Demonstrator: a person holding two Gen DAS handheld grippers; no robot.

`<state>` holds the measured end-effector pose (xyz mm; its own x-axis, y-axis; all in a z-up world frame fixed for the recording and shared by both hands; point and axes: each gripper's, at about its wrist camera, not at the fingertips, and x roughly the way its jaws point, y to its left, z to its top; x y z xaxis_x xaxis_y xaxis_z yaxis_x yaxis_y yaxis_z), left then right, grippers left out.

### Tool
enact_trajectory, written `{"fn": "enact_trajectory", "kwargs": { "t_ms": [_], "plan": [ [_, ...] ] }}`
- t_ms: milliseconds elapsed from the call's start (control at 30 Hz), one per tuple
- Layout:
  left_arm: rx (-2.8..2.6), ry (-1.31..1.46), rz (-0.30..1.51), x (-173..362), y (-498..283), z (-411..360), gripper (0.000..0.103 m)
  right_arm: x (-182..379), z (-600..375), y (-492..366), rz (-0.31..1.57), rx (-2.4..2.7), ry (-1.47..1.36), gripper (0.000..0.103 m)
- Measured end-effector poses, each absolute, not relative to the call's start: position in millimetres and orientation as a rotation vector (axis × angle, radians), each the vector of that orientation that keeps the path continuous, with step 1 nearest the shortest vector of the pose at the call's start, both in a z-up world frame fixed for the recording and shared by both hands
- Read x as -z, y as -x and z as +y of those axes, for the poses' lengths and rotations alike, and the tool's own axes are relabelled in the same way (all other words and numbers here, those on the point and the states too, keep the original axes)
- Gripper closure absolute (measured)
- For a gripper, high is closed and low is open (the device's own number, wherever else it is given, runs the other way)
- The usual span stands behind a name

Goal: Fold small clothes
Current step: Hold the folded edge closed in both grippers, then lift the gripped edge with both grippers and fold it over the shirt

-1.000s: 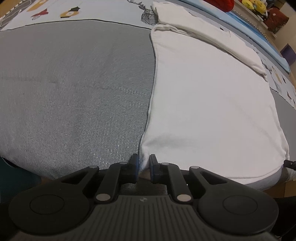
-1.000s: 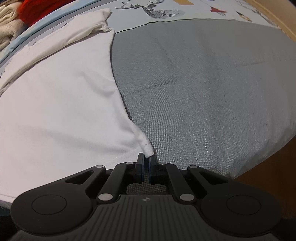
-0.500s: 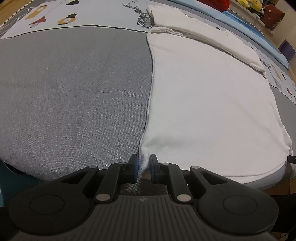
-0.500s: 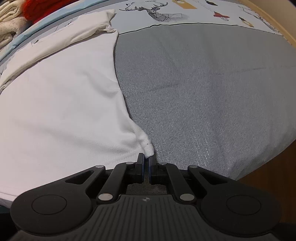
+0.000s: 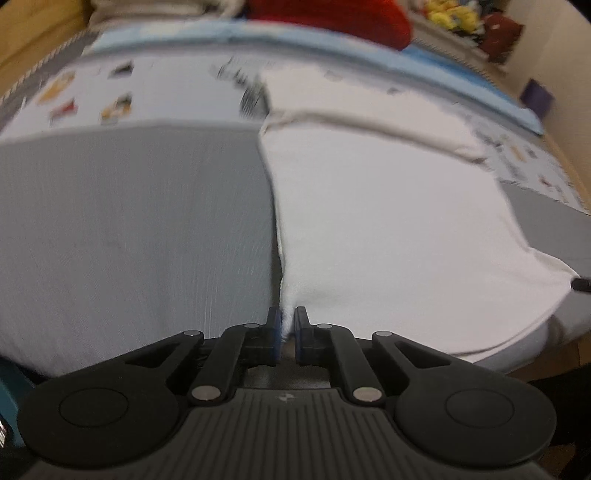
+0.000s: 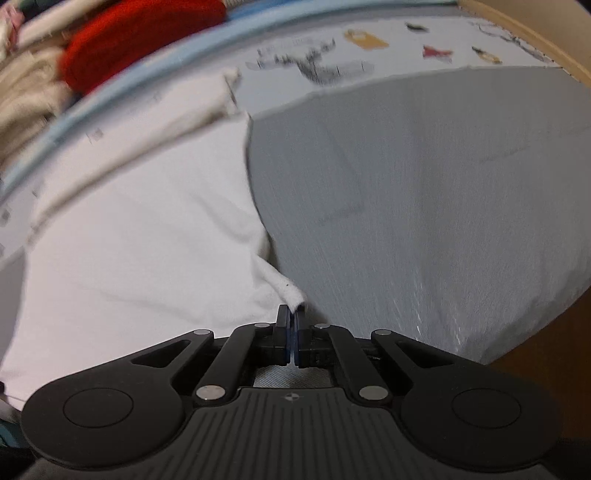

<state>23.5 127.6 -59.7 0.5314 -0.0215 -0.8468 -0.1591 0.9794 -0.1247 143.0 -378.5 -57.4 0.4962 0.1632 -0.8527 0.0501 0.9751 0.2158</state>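
No readable writing or brand name shows in either view; the only marks are small emblems moulded on each claw body and blurred animal and vehicle prints on the pale sheet [image 5: 166, 92] in the upper left of the left wrist frame. The white garment [image 5: 388, 229] lies spread over the right half of that frame on the grey bed cover [image 5: 129, 221], its folded sleeve running across the upper right. The left claw [image 5: 288, 325], at lower centre, has just been closing and now pinches the garment's near corner, white cloth showing between the blue pads. A red item [image 5: 332, 14] and yellow toys sit at the top edge, blurred. In the right wrist frame the white garment [image 6: 129, 258] fills the left half, the grey bed cover [image 6: 424, 203] the right half. The right claw [image 6: 291, 317], at lower centre, is pressed together on the garment's other near corner, which rises in a small peak off the cover. A red item [image 6: 129, 33] and beige fabric lie upper left. Nothing obstructs either claw.
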Motion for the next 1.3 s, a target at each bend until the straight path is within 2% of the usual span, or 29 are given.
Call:
{"fn": "enact_trajectory", "kwargs": {
  "t_ms": [233,400,567,667,800,933,1067,1200,1300],
  "plan": [
    [0.044,0.163,0.891,-28.3,24.4,126.7,0.097,-28.0,-392.8,-110.8,0.888,-0.214,-0.267,0.103],
    [0.12,0.189,0.806,-85.2,75.7,137.5,0.097,-90.5,-426.4,-58.2,0.754,-0.326,-0.288,0.103],
    [0.115,0.25,0.8,-89.1,79.4,153.5,0.097,-120.3,-460.6,-27.4,0.644,-0.348,-0.358,0.103],
    [0.086,0.287,0.856,-63.9,49.2,162.2,0.097,-109.2,-464.2,-48.2,0.658,-0.328,-0.356,0.103],
    [0.092,0.268,0.9,-34.8,18.5,161.2,0.097,-73.6,-448.0,-87.0,0.771,-0.261,-0.383,0.103],
    [0.173,0.262,0.9,-30.4,4.4,153.7,0.097,-30.4,-412.9,-100.5,0.917,-0.228,-0.373,0.1],
    [0.272,0.18,0.917,-30.2,-20.4,130.6,0.097,7.3,-383.8,-94.9,0.98,-0.242,-0.313,0.1],
    [0.364,0.135,0.891,-30.7,-85.3,113.8,0.097,39.2,-387.1,-89.5,1.016,-0.163,-0.337,0.1],
    [0.194,0.303,0.779,-26.6,-157.4,162.7,0.098,34.3,-387.4,-89.6,0.971,-0.152,-0.35,0.1]
  ]
}}
